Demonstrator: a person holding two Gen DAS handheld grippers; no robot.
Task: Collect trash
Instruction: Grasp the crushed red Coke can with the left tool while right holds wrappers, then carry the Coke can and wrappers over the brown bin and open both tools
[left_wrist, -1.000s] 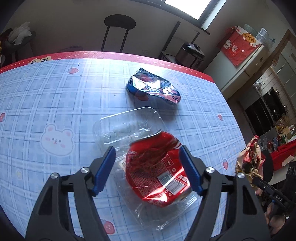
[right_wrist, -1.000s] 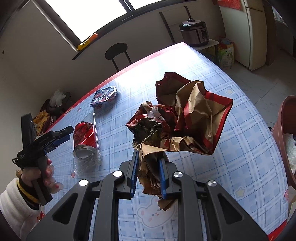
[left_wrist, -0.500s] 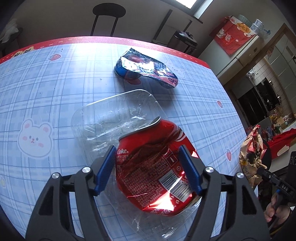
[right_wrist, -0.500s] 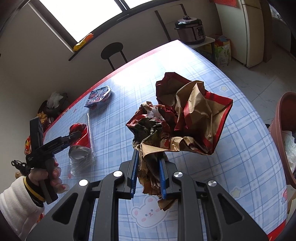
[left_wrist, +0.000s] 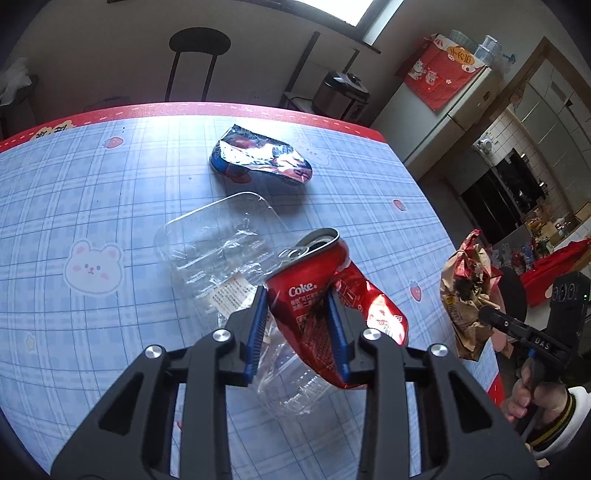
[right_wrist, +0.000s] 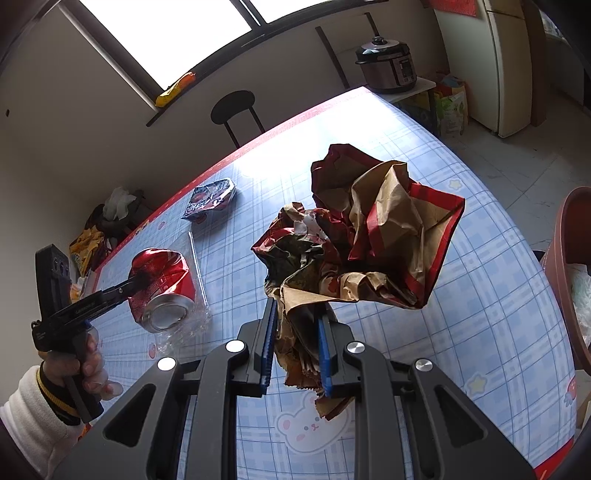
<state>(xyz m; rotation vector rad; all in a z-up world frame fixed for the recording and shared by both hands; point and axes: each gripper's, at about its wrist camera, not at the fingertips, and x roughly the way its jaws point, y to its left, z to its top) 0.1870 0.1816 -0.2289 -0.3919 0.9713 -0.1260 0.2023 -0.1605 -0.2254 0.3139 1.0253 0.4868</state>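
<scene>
A crushed red Coke can (left_wrist: 314, 273) is tilted up over a clear plastic tray (left_wrist: 218, 236) on the blue checked table. My left gripper (left_wrist: 296, 295) is closing its jaws, and the blue pads press on the can's sides; from the right wrist view the can (right_wrist: 162, 280) hangs at that gripper's tip. My right gripper (right_wrist: 295, 317) is shut on a crumpled brown and red paper bag (right_wrist: 380, 236), held above the table. A torn blue and silver snack wrapper (left_wrist: 258, 157) lies farther back.
The table (left_wrist: 74, 184) has a red border along its far edge. A dark red bin (right_wrist: 569, 266) with white waste stands off the right side. A black stool (left_wrist: 199, 42) and a rice cooker (right_wrist: 388, 62) stand beyond the table.
The left gripper moved forward around the can, then its jaws closed on it and the can tipped up off the clear tray. The right gripper and paper bag stayed put.
</scene>
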